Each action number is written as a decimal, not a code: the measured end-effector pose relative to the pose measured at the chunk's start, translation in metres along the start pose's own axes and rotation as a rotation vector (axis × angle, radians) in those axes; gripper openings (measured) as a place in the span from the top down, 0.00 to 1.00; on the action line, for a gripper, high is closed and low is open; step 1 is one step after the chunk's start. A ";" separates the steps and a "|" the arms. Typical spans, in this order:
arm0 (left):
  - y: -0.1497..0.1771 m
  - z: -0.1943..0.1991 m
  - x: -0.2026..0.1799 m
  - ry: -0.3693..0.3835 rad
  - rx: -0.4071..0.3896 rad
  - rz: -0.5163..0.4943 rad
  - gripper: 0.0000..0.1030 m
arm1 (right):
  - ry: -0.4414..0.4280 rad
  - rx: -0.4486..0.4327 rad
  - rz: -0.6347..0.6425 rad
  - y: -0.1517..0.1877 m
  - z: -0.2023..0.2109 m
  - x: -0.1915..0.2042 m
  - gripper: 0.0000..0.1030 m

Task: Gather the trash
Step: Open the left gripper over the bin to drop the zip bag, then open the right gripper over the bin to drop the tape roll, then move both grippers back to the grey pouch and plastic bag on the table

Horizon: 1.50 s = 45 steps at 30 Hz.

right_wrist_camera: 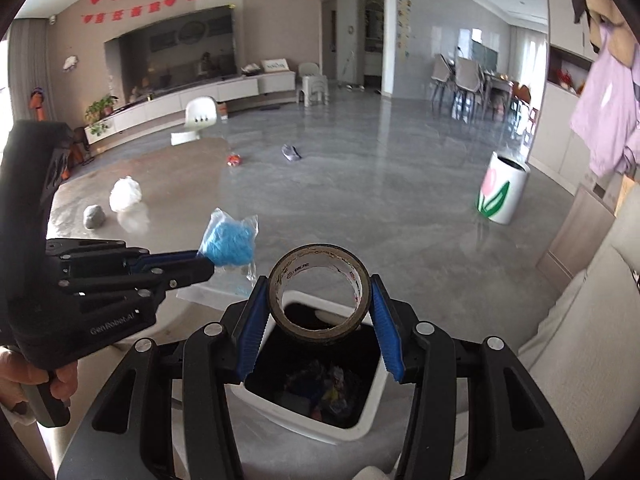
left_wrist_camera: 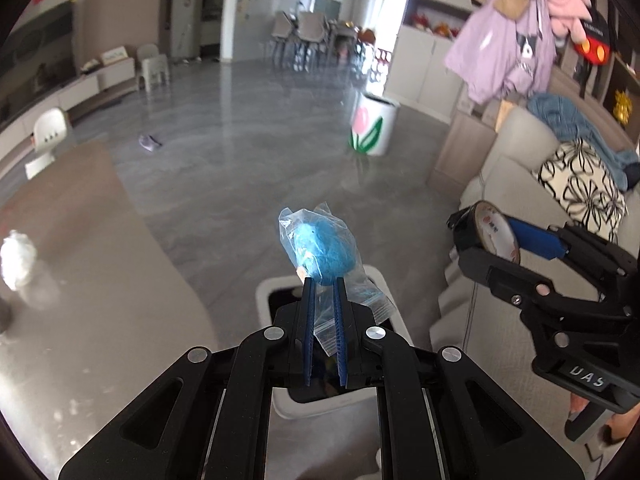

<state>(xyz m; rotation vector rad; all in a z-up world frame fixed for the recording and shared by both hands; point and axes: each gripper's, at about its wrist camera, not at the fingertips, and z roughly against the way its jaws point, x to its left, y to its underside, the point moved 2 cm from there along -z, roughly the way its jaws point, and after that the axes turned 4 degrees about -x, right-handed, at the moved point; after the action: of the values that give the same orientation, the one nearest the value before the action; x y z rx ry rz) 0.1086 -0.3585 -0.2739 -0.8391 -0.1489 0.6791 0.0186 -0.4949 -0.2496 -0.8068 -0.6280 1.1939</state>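
Observation:
My left gripper [left_wrist_camera: 324, 280] is shut on a clear plastic bag [left_wrist_camera: 320, 252] with a blue wad inside. That bag [right_wrist_camera: 230, 242] and the left gripper [right_wrist_camera: 206, 262] also show at the left of the right wrist view. My right gripper [right_wrist_camera: 318, 290] is shut on a roll of tape [right_wrist_camera: 316, 300], its blue pads [right_wrist_camera: 256, 320] pressing both sides. The tape roll [left_wrist_camera: 496, 236] appears at the right of the left wrist view, held by the right gripper [left_wrist_camera: 486, 242]. Both hang over a white square trash bin [right_wrist_camera: 352, 428] with several bits of rubbish inside; the bin [left_wrist_camera: 264, 296] lies under the bag.
A brown table [right_wrist_camera: 168, 184] at the left carries a crumpled white bag [right_wrist_camera: 126, 194] and a grey lump [right_wrist_camera: 94, 216]. On the grey floor lie a red item [right_wrist_camera: 234, 159] and a grey cloth [right_wrist_camera: 291, 153]. A tulip-painted bucket [right_wrist_camera: 502, 192] stands at the right, a beige sofa [left_wrist_camera: 520, 148] beside it.

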 end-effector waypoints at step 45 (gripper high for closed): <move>0.000 0.033 0.108 -0.393 0.025 0.090 0.05 | -0.040 0.160 0.053 0.011 -0.095 0.023 0.04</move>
<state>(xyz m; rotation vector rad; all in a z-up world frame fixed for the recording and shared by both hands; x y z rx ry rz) 0.1803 -0.2718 -0.2669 -0.6836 -0.4577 0.9244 0.0936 -0.4913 -0.3132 -0.6698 -0.5386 1.2940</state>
